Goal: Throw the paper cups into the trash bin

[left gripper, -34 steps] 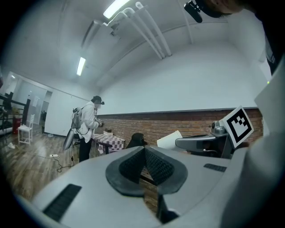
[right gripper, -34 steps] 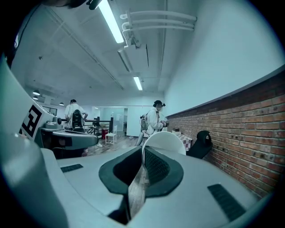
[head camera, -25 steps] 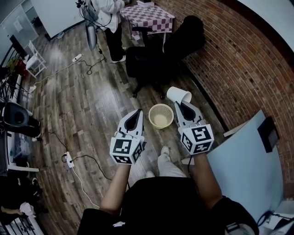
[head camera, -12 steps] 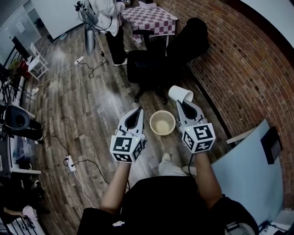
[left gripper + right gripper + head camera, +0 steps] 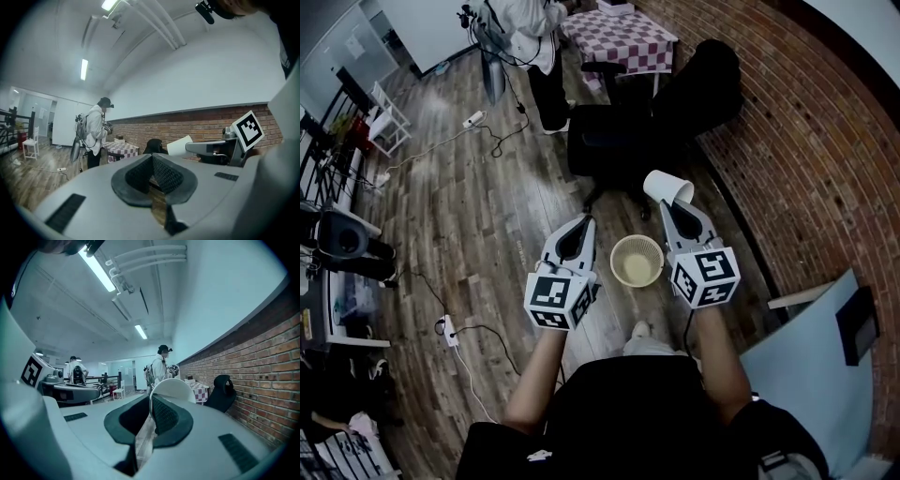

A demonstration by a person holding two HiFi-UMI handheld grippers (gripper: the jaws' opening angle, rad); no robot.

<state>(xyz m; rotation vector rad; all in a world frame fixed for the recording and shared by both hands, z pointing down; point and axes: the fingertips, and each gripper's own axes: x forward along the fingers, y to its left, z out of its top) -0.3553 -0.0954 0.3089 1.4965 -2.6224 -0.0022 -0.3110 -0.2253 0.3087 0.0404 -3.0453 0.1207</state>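
Left gripper [image 5: 578, 228] has its pads closed on nothing and sits idle beside the floor trash bin [image 5: 615, 255]. Right gripper [image 5: 676, 210] pinches 1 paper cup [image 5: 667, 187] by its wall — carried level, beyond the bin's rim, likely for dropping in.

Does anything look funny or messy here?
Nothing is spilled. The paper cup is tipped sideways, pinched in the right gripper, and looks past the bin, not over it. A power strip lies loose on the floor.
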